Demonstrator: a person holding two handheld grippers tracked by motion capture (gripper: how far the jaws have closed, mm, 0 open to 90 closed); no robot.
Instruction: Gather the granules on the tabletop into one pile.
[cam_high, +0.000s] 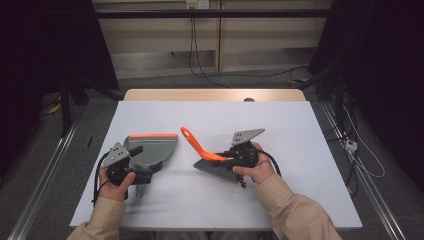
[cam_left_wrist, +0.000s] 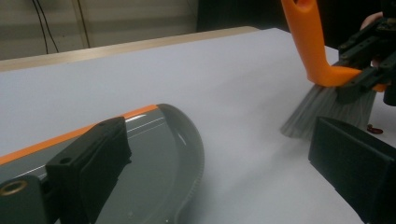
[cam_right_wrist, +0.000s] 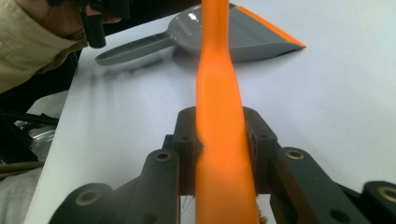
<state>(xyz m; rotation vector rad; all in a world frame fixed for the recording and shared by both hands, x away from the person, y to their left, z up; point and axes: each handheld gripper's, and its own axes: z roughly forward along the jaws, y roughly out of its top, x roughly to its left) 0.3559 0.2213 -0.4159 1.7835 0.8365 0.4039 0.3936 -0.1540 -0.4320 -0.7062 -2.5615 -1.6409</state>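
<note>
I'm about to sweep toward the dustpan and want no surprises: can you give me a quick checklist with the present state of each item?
1. Right gripper clamped on the brush handle: ok.
2. Bristles down on the table: ok.
3. Dustpan lying flat on the table: ok.
4. Left gripper gripping the dustpan: not ok, jaws stand open over it.
5. Dustpan's orange lip turned toward the brush: not ok, it faces the far edge.
6. Small red bit beside the bristles, what it is: cannot tell.

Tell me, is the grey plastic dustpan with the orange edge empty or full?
Empty: the grey plastic dustpan shows a bare, shiny inside.
</note>
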